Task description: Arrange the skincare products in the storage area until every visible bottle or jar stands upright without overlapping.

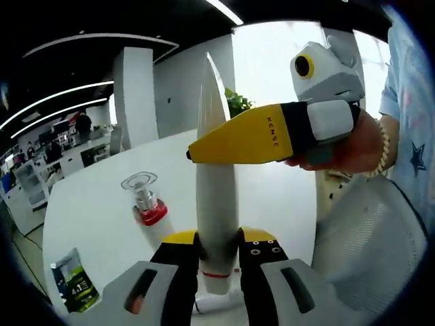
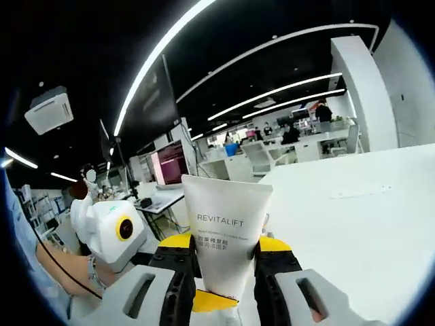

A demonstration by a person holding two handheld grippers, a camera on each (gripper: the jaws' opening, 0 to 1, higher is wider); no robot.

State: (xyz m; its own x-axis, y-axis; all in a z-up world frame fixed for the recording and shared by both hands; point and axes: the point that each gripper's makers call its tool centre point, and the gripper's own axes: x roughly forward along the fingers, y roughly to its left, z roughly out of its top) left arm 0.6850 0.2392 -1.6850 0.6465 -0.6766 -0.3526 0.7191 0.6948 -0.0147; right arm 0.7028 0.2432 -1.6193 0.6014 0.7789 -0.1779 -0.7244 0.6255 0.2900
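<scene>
Left gripper view: one white tube [image 1: 216, 204] seen edge-on, standing between the left gripper's [image 1: 219, 261] own jaws, which are closed against its lower body near a thin red band. The right gripper [image 1: 234, 146] enters from the right, held by a person's hand [image 1: 340, 146]; its yellow jaws lie across the tube's upper half, one jaw hidden behind the tube. On the white table [image 1: 102, 204]: one small bottle with a red collar and clear cap [image 1: 146, 197], lying tilted, just left of the held tube; one dark sachet with green print [image 1: 75, 282] near the table's left edge. A white mesh chair back [image 1: 367, 238] sits at the right. The table surface beyond the bottle is open.

Right gripper view: the same single tube [image 2: 226, 238], face-on, printed REVITALIFT, crimped end upward, clamped between the right gripper's [image 2: 226, 272] jaws. The left gripper [image 2: 112, 234] shows at lower left, with a person's wrist and bracelet beside it. The white table [image 2: 353, 217] stretches right, open to its far edge.
</scene>
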